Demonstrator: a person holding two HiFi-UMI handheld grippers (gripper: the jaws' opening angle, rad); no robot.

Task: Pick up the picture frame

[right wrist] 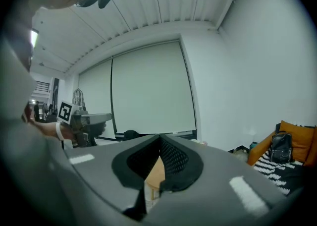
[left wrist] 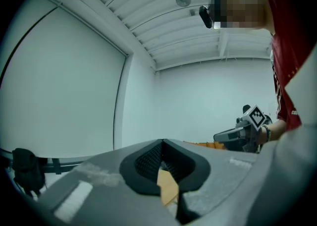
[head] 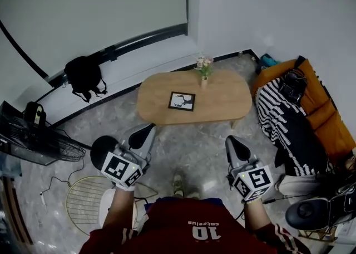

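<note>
- Closest to you, your left gripper point(head: 146, 133) is in your left hand at the lower left of the head view, with its marker cube near your wrist. In the left gripper view its jaws are pressed together at the tips, with nothing caught between them.
- Your right gripper point(head: 233, 144) is level with it on the other side, well apart from the left one. Its own view shows its jaws closed on each other too, and empty.
- Both grippers hang over bare marble floor point(head: 194, 147), short of the table. Your shoes point(head: 179, 183) show between them.
- By your left arm there is a round gold wire rack point(head: 89, 203), and a black fan point(head: 39, 144) sits further left.
- Ahead of you stands the oval wooden table point(head: 222, 105).
- The picture frame point(head: 182, 101) lies flat near the table's middle, dark-bordered and clear of both grippers.
- Just beyond it, at the table's far edge, a small vase of flowers point(head: 203, 69) stands upright.
- To your right, an orange sofa point(head: 322, 113) carries a black-and-white striped blanket point(head: 275, 108) and a dark bag point(head: 293, 87).
- Farthest off on the left, a black backpack point(head: 84, 76) leans against the base of the wall.
</note>
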